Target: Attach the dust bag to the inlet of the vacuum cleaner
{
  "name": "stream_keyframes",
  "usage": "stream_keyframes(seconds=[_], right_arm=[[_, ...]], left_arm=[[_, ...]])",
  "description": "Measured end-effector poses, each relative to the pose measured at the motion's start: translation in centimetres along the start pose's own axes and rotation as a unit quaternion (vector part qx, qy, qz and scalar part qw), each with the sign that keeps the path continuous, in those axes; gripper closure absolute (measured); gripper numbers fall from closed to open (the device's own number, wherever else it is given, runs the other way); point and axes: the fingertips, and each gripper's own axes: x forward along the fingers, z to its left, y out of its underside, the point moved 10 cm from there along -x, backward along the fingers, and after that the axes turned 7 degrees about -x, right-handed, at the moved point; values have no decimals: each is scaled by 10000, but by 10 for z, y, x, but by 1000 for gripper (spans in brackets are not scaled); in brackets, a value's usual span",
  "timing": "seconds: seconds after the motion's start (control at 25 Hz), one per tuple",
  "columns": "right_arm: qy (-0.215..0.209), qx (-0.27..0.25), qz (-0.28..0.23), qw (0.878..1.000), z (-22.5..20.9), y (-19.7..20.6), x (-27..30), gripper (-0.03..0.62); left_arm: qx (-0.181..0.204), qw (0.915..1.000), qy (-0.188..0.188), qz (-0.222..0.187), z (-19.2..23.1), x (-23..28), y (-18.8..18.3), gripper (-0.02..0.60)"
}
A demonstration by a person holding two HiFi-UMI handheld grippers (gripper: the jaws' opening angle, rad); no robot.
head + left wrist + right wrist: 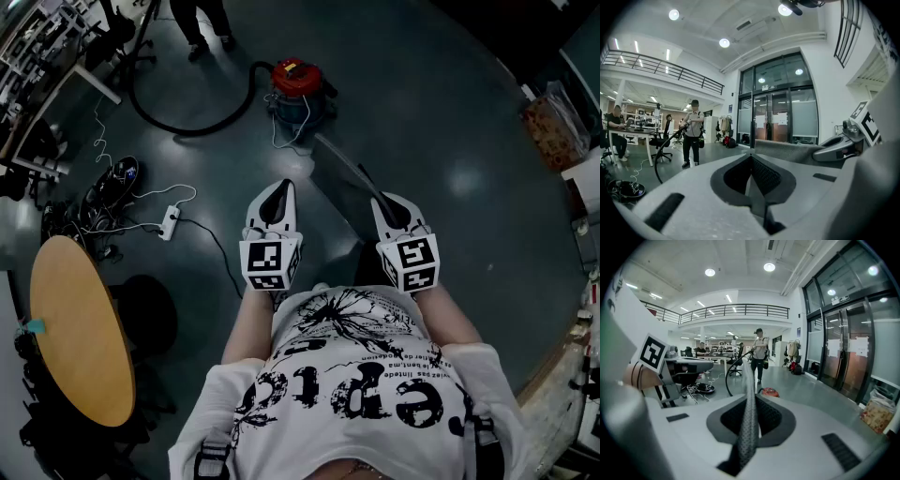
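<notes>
The red vacuum cleaner [295,82] stands on the dark floor ahead of me, with its black hose [187,122] looping off to the left; it also shows small in the right gripper view [769,392]. My right gripper [389,202] [750,404] is shut on the grey dust bag [342,169], which is seen edge-on as a thin grey sheet [748,380] rising from the jaws. My left gripper [278,192] [751,157] is shut and holds nothing. It hangs level with the right one, a little apart from the bag [787,151].
A person [202,23] [760,352] stands beyond the vacuum cleaner and holds the hose end. A round wooden table [80,328] is at my left. A power strip [170,222] and cables lie on the floor. Glass doors [771,117] and desks are farther off.
</notes>
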Motion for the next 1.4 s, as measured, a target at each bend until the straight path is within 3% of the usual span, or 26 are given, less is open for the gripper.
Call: stream_keyframes(seconds=[0.4,0.6,0.84,1.16,1.4], right_arm=[[-799,-123,-36,9967,-177,-8,86,569],[-1370,-503,-40,9893,-263,-16,127,569],[-1601,-757,130,9841,-345,-14,176,569],[-1917,-760,331,9779,-391,-10,276,569],[-2435,-833,642,9642,-405,-37,360,569]], left_arm=[[-32,9974,-720,45,-39,160,-25,578],[-440,9940,-1001,-25,-66,241,-38,578],[-618,9894,-1312,-14,-84,305,-40,578],[-705,9822,-1684,445,-35,368,-6,578],[-635,9847,-1541,511,42,451,-26,578]])
